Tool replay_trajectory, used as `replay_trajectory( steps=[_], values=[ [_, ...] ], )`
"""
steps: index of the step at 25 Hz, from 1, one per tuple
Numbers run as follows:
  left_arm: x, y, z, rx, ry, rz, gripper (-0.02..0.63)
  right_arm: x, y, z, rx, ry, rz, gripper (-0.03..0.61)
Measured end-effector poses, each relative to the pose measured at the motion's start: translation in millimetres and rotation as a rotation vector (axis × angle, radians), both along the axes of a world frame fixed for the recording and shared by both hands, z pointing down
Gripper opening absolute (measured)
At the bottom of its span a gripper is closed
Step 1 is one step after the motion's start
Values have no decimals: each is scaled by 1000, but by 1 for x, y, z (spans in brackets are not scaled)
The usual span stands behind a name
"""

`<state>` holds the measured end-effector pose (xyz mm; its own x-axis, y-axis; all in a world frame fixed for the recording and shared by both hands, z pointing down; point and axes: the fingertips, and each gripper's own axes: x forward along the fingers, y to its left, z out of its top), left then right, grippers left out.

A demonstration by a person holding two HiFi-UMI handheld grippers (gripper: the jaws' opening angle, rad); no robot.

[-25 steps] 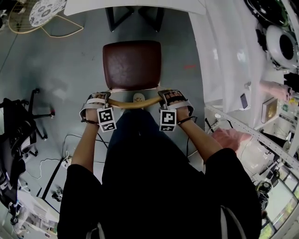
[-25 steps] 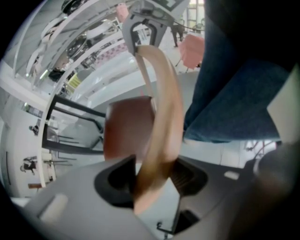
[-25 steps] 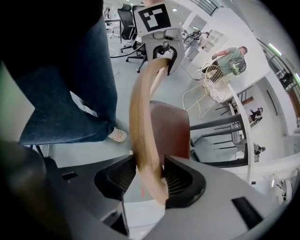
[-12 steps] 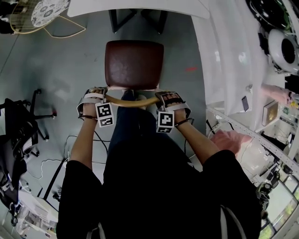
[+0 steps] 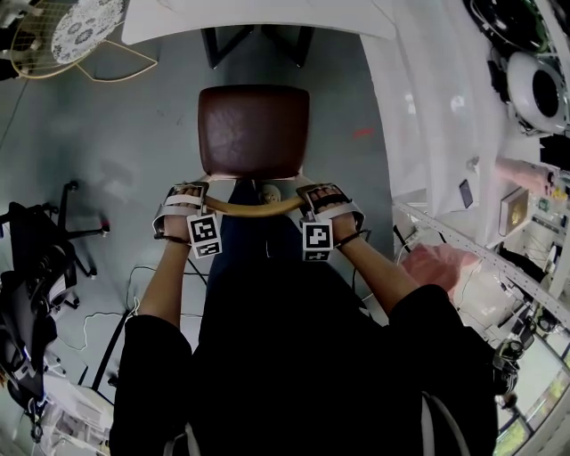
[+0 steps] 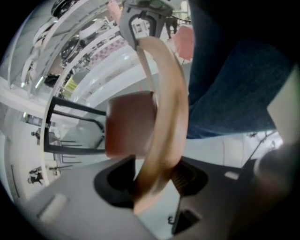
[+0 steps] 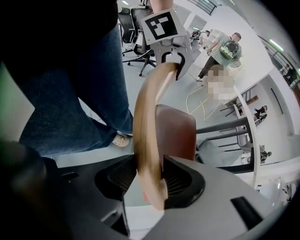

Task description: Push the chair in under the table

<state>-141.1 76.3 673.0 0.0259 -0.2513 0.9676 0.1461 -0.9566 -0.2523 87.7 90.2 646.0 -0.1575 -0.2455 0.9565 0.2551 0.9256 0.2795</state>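
The chair has a brown padded seat (image 5: 254, 132) and a curved wooden backrest (image 5: 258, 209); it stands in front of the white table (image 5: 258, 16), whose dark legs (image 5: 214, 44) show just beyond the seat. My left gripper (image 5: 191, 198) is shut on the left end of the backrest, and my right gripper (image 5: 321, 200) is shut on the right end. In the left gripper view the wooden backrest (image 6: 164, 117) runs up between the jaws of my left gripper (image 6: 150, 180), with the seat (image 6: 131, 124) beside it. The right gripper view shows the backrest (image 7: 147, 140) clamped in my right gripper (image 7: 150, 180).
The person's jeans-clad legs stand right behind the backrest. A black office chair (image 5: 36, 258) and floor cables (image 5: 134, 267) lie to the left. A round wire-framed thing (image 5: 67, 22) stands at the far left. White cluttered benches (image 5: 445, 116) run along the right side.
Both grippers have kept their hold on the backrest. The chair and both hands have shifted only slightly in the head view, the left hand a little more.
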Motion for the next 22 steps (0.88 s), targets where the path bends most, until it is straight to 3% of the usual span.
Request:
replay_trajectory(
  steps=[7,22],
  values=[
    [27,-9,3,42,40,-36,213,28,-30,4,47,81,3,183],
    [13,-87,5,27,-9,-20,209,16,-101,5,85,95,58,183]
  ],
)
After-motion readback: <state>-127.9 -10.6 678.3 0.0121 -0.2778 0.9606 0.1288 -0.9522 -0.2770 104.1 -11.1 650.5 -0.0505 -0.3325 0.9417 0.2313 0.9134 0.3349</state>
